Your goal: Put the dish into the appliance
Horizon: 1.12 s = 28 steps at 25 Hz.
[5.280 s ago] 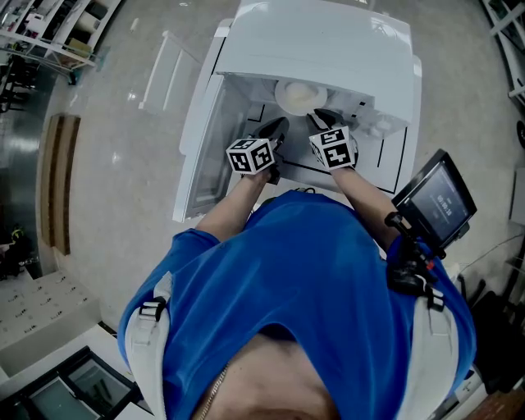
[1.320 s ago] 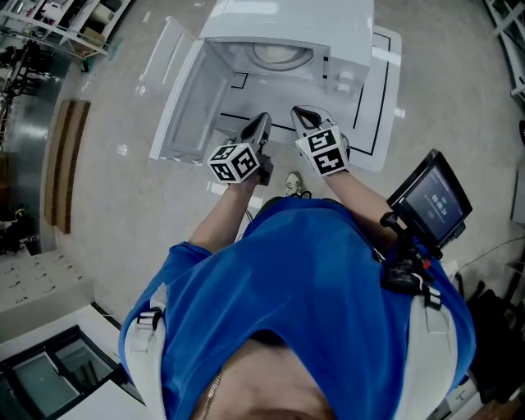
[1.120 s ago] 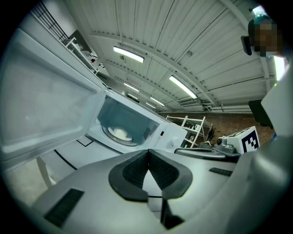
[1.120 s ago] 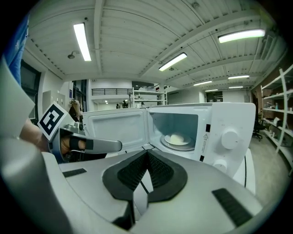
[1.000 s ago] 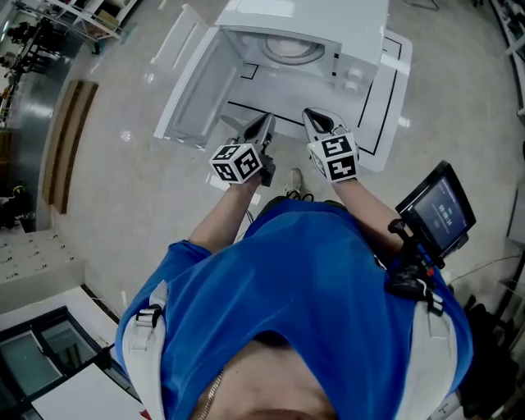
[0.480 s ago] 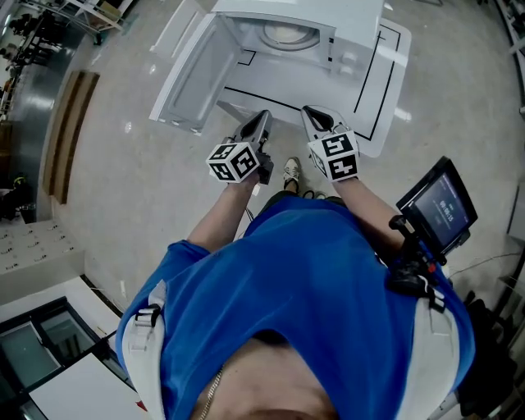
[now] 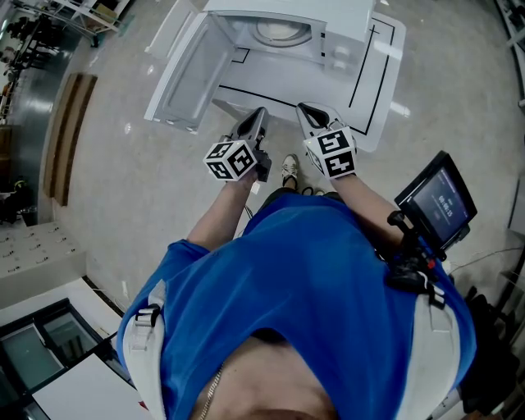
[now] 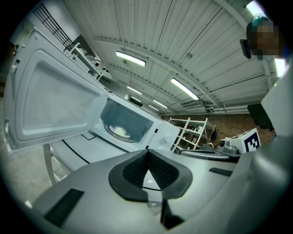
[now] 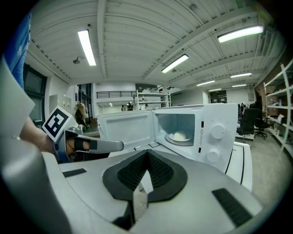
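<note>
A white microwave (image 7: pixel 295 20) stands on a white table (image 7: pixel 279 89) with its door (image 7: pixel 179 74) swung open to the left. A pale dish (image 7: pixel 279 31) lies on the turntable inside, also visible as the dish (image 8: pixel 120 131) in the left gripper view and the dish (image 9: pixel 179 136) in the right gripper view. My left gripper (image 7: pixel 256 117) and right gripper (image 7: pixel 310 112) hang side by side in front of the table, well short of the microwave. Both are shut with nothing between their jaws.
The table carries black marking lines, and its near edge lies just beyond the fingertips. A small screen (image 7: pixel 435 201) hangs at the person's right hip. A shoe (image 7: pixel 289 171) shows on the pale floor. Shelving (image 8: pixel 190 132) stands behind the microwave.
The person has backed away from the microwave. Both grippers came out of the oven mouth and now hang before the table edge; the dish stays inside.
</note>
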Tool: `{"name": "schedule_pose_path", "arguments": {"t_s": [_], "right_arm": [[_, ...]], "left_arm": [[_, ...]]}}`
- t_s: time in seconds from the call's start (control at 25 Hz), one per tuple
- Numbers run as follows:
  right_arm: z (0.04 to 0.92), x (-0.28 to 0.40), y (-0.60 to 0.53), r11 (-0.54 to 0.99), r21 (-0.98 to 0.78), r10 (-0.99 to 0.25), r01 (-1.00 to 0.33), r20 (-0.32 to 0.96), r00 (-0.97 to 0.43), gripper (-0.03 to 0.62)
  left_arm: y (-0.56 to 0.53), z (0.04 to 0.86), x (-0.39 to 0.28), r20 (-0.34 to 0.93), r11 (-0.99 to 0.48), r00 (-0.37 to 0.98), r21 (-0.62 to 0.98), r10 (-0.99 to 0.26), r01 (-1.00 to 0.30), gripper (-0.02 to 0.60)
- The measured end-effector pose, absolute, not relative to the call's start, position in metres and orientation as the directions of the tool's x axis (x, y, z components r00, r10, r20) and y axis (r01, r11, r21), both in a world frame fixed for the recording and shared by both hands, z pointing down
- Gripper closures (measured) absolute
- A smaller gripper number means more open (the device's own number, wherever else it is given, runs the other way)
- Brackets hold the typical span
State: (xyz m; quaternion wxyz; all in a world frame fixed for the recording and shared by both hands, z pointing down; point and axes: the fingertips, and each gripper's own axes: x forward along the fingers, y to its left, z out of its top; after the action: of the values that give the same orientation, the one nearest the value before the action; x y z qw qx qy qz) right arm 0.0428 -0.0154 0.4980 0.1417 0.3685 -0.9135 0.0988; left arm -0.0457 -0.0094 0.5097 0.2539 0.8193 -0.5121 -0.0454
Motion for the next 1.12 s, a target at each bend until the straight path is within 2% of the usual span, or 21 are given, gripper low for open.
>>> {"name": "schedule_pose_path", "arguments": {"t_s": [1.12], "right_arm": [[0.4977,0.0420,-0.0096,0.705,-0.083,-0.649,-0.704,0.323,-0.689,0.592]], "left_arm": [[-0.0048,0.5071,-0.0459,0.178,-0.350,0.472,0.463,-0.863,-0.814,0.575]]}}
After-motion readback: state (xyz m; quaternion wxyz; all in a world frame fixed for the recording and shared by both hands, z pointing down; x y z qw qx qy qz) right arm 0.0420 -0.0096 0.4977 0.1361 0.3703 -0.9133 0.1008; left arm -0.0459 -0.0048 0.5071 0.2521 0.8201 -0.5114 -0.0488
